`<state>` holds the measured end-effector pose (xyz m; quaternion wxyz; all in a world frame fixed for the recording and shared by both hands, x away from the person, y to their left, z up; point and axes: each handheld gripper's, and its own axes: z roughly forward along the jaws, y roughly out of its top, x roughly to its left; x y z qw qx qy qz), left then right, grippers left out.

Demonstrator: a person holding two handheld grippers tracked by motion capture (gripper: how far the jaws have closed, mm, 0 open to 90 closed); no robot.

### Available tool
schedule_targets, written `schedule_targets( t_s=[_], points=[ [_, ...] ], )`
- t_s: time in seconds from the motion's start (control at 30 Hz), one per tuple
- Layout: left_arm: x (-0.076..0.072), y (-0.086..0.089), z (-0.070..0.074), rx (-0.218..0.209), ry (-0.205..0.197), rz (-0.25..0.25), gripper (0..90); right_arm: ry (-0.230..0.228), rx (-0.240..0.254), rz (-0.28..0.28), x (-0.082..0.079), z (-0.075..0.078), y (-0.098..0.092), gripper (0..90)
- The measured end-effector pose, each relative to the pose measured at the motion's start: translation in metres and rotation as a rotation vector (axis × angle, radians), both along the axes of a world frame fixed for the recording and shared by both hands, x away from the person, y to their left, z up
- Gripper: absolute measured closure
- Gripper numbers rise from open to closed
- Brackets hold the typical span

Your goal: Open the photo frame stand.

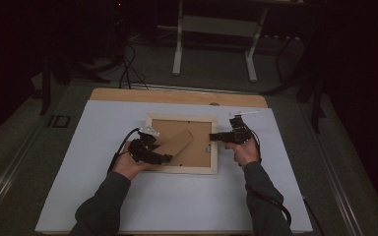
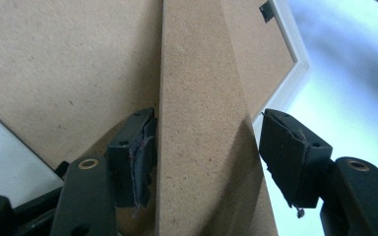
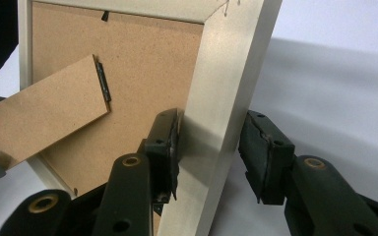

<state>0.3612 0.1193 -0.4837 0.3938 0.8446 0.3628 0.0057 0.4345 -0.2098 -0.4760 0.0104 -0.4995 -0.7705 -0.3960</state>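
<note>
1. Surface: the desk [image 1: 103, 94] has a wooden top, mostly covered by a white sheet [image 1: 177, 201]. The room around it is dark; a grey floor and a white trestle stand [image 1: 215, 37] lie beyond the far edge.
2. Work item: a picture frame [image 1: 182, 170] lies face down near the middle of the sheet. Its border is pale cream; its backing board [image 3: 147, 64] is brown fibreboard.
3. Easel stand: a brown fibreboard stand strut [image 1: 177, 143] lies diagonally across the backing board, attached by a dark hinge [image 3: 103, 83] at its upper end.
4. Left tongs [image 1: 158, 158]: positioned at the lower-left part of the frame. The jaws straddle the strut. One pad sits against the strut edge; the other stands clear of it with a visible gap. The jaws are wide apart and nothing is clamped.
5. Right tongs [image 1: 215, 137]: positioned at the frame's right rail [image 3: 216, 118]. The jaws straddle the rail; the inner pad touches it, and a narrow gap shows at the outer pad. A firm clamp cannot be confirmed.
6. Limits: small clips [image 2: 266, 11] on the backing are too small to identify further. The frame's front face is hidden.
</note>
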Motion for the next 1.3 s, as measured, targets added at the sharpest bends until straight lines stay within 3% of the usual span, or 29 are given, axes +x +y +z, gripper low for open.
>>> schedule_targets(
  t_s=[0.13,0.4,0.9,1.3],
  points=[
    [-0.001,-0.002,-0.001,0.021,0.003,-0.014,47.9,-0.015,-0.012,0.009,-0.002,0.003,0.001,59.1],
    [-0.004,-0.008,0.002,0.097,-0.027,-0.031,49.6,-0.05,-0.027,0.017,-0.006,0.007,0.003,59.3],
    [-0.005,-0.017,0.007,0.127,-0.092,-0.029,51.0,-0.138,-0.082,-0.008,-0.014,0.022,0.003,60.1],
    [-0.002,-0.024,0.01,0.149,-0.116,-0.018,52.3,-0.193,-0.095,-0.025,-0.017,0.03,0.001,60.9]
  ],
)
